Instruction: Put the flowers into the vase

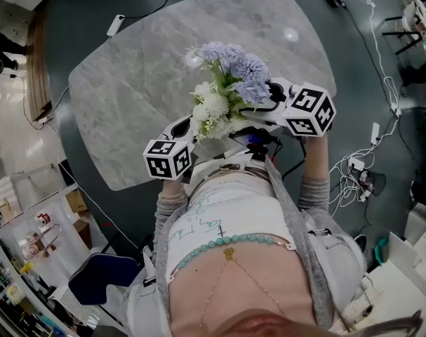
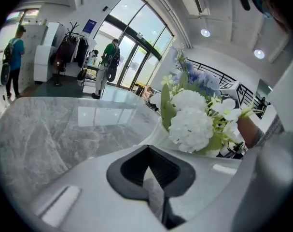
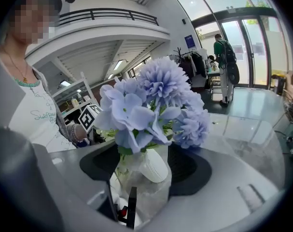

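Pale blue hydrangeas point(image 3: 151, 105) and white blossoms point(image 2: 192, 124) make up one bunch of flowers point(image 1: 227, 86), and it rises from the mouth of a white vase point(image 3: 153, 166). In the head view the blooms hide nearly all of the vase. It stands on the grey marble table point(image 1: 128, 83), close to the near edge and straight in front of you.

Your right gripper point(image 3: 146, 175) comes in from the right side of the bunch. Its jaws stand wide apart with the neck of the vase between them, and the blue heads fill the view just above. The pads do not appear to press on the vase.

Your left gripper point(image 2: 153, 178) sits at the near left, just beside the white blossoms. Its jaws are drawn together to a thin slit, with nothing between them, and only bare marble shows beyond their tips.

Outward from the table, white cables point(image 1: 381, 69) trail over the dark floor on the right. Far off in the left gripper view, a person with a backpack point(image 2: 109, 64) stands by tall glass doors point(image 2: 136, 52), near a rack of hanging coats point(image 2: 71, 50).
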A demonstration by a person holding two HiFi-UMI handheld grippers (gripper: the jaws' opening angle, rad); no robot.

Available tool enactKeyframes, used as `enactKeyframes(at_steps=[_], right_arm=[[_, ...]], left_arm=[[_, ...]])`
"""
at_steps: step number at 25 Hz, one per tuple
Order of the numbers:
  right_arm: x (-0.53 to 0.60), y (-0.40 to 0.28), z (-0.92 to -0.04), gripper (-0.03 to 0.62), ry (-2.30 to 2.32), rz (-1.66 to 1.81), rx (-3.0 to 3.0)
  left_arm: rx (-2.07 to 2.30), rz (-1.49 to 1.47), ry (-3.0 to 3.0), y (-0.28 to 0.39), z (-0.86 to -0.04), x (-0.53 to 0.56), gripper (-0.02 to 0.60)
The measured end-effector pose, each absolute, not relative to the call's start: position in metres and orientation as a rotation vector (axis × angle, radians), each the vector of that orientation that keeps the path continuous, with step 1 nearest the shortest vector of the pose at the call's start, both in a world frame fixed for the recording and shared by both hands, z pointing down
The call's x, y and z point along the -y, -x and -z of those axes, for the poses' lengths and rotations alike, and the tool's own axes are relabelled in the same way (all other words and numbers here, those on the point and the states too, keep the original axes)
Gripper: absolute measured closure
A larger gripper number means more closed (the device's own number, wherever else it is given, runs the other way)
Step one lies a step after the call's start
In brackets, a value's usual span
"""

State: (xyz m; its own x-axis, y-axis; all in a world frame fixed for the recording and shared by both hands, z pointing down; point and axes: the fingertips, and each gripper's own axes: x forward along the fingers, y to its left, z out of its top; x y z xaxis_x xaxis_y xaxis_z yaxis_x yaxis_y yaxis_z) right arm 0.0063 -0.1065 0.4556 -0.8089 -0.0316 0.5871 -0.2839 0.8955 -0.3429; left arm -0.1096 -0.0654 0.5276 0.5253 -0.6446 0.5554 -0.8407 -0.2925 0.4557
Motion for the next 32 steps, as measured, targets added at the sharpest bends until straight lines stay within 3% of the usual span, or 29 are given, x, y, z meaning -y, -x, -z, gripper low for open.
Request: enactKeyframes(at_steps=[15,28,32], right_arm=[[0.101,-0.036,-0.454,0.287,-0.313,-0.575,2.496],[0.112,-0.068,-0.45,0.505,-0.421,-0.569,2.558],[0.114,-0.071,-0.451,0.539,-0.406,-0.564,2.567]], left_arm=[[1.332,-0.35,-1.966,0.149,-0.53,0.067,0.58],[1.604,-0.359,-1.896,0.178,-0.509,0.065,0.58],[1.666,-0.331,-1.892,0.174,-0.495,0.063,0.58]])
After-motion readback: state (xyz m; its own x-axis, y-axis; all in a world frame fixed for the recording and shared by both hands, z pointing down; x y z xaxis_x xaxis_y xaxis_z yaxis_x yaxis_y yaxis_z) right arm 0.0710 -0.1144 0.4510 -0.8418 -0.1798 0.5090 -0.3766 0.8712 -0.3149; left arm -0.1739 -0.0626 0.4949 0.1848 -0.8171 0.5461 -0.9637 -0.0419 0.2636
